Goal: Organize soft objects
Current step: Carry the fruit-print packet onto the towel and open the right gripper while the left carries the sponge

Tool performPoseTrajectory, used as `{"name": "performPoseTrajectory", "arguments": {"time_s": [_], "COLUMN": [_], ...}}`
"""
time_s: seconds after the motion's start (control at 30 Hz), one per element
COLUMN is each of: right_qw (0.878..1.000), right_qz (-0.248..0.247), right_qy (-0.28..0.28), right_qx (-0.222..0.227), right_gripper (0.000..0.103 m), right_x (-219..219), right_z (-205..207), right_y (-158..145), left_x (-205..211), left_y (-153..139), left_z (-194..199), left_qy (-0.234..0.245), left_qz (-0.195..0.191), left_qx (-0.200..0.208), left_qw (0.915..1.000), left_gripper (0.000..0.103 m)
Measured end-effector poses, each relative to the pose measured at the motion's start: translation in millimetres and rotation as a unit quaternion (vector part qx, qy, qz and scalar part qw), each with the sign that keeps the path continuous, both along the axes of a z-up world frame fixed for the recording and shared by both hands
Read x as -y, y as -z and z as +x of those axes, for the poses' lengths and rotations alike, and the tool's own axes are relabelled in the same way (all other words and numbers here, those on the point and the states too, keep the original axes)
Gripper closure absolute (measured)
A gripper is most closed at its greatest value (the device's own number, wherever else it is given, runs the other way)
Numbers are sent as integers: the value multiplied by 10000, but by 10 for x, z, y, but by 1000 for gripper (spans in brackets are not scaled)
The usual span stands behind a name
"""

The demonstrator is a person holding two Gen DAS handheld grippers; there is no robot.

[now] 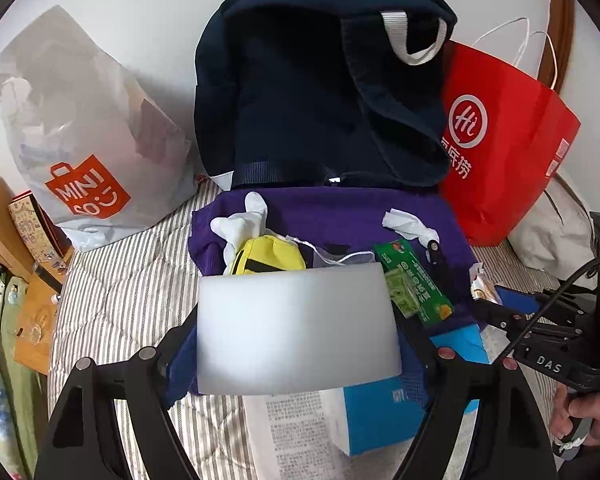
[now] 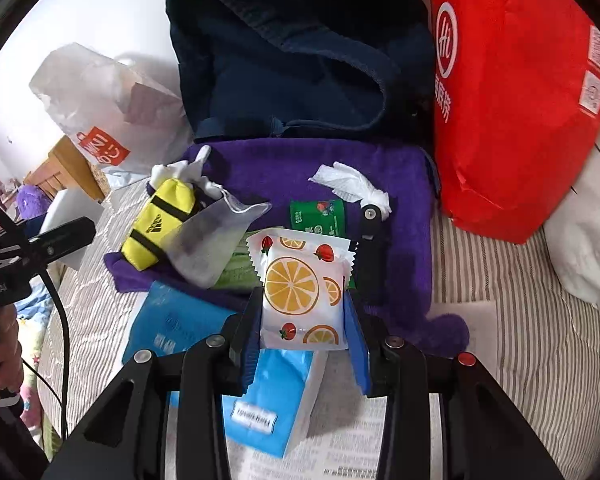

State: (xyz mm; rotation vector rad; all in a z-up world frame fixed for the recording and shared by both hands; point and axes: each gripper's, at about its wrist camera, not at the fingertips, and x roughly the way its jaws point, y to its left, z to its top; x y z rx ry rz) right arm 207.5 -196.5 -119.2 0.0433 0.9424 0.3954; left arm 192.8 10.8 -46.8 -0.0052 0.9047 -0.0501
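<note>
- Left wrist view: the left gripper has its jaws set wide around one white foam block, which spans the gap between them.
- Right wrist view: the right gripper has its jaws narrowed on one fruit-print packet, held upright.
- Just beyond, on the striped bed, lie one blue tissue pack and one purple towel.
- On the towel: one yellow pouch, one grey drawstring bag, one green packet, two white crumpled tissues.
- Farthest stand three bags against the wall: one white plastic bag, one navy bag behind the towel, one red bag.
</note>
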Motion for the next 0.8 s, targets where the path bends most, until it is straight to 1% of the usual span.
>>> {"name": "performPoseTrajectory", "arguments": {"time_s": [0.3, 0.6, 0.7, 0.8], "right_qw": [9999, 9995, 9993, 9990], "right_qz": [-62, -153, -35, -136], "right_qy": [-4, 19, 25, 60], "right_qx": [-133, -270, -365, -427], "right_gripper": [65, 65, 65, 65], "right_x": [-64, -116, -117, -146], "right_z": [274, 477, 537, 617], "right_y": [129, 263, 310, 367], "left_x": [6, -135, -152, -176], "left_y": [23, 33, 33, 43], "left_z": [136, 133, 137, 142], "left_qy": [27, -102, -100, -122], "left_qz": [-36, -135, -126, -136], "left_qx": [-8, -14, -15, -35], "left_qw": [10000, 9999, 9999, 9998], "left_gripper": [22, 22, 22, 22]}}
